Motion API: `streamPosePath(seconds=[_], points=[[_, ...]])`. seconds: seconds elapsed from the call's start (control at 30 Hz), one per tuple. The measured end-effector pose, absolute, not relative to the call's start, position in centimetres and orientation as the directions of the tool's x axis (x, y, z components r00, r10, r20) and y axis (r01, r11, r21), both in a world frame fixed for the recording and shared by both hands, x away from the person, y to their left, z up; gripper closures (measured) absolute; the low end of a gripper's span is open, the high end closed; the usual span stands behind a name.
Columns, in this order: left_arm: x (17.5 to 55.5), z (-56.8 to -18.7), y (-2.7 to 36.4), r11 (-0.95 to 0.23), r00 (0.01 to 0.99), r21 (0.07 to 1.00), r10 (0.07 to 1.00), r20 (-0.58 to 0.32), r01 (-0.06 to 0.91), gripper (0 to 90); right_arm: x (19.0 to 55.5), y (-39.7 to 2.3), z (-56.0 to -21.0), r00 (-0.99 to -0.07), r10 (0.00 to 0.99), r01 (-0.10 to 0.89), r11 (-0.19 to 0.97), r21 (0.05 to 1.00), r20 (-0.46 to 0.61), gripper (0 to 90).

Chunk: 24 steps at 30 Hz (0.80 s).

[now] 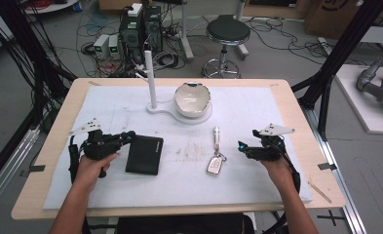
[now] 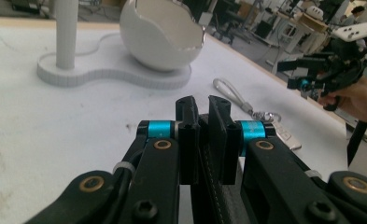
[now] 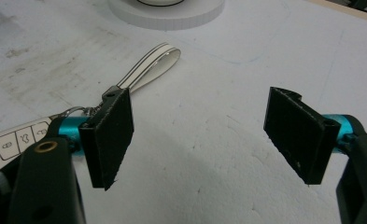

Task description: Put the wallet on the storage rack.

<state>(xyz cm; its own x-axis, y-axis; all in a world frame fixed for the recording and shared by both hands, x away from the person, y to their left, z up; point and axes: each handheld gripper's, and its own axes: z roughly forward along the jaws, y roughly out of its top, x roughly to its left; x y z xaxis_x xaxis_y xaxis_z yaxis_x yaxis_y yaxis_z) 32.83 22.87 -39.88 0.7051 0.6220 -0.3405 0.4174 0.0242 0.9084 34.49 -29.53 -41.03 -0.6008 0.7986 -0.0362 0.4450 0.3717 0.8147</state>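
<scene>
A black wallet [image 1: 144, 155] is at the left of the white mat, and my left gripper [image 1: 127, 138] is shut on its near-left edge. In the left gripper view the stitched wallet edge [image 2: 214, 186] is pinched between the two black jaws of that gripper [image 2: 203, 105]. A white key fob [image 1: 216, 165] with a pale strap [image 1: 217, 136] lies right of centre. Just right of the fob, my right gripper [image 1: 240, 146] is open above the mat. The right gripper view has that gripper [image 3: 200, 126] holding nothing, with the fob [image 3: 13, 140] and strap [image 3: 148, 65] beside its left jaw.
A white egg-shaped bowl [image 1: 192, 97] sits on a flat white base [image 1: 162, 111] with an upright post [image 1: 151, 80] at the back centre. The white mat [image 1: 257, 107] covers most of the wooden table [image 1: 296, 102]. A stool [image 1: 227, 34] and cables are on the floor beyond.
</scene>
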Motion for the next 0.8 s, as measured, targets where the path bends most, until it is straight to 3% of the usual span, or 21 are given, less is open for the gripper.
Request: streamPosePath(seconds=[0.27,0.53,0.8], points=[[32.7,-38.3,20.0,-0.041,0.785,0.949,0.574,-0.233,0.312,82.3,34.3,-28.2,-40.6,-0.659,0.752,0.398,0.386,0.832,-0.034,24.6],[32.3,-37.0,16.9,-0.153,0.854,0.957,0.502,-0.14,0.247,82.6,34.4,-24.8,-40.2,-0.798,0.602,0.333,0.421,0.844,0.015,24.6],[32.0,-36.6,15.6,-0.204,0.889,0.954,0.445,-0.11,0.221,82.6,34.8,-18.9,-40.2,-0.911,0.412,0.24,0.488,0.839,0.021,29.2]])
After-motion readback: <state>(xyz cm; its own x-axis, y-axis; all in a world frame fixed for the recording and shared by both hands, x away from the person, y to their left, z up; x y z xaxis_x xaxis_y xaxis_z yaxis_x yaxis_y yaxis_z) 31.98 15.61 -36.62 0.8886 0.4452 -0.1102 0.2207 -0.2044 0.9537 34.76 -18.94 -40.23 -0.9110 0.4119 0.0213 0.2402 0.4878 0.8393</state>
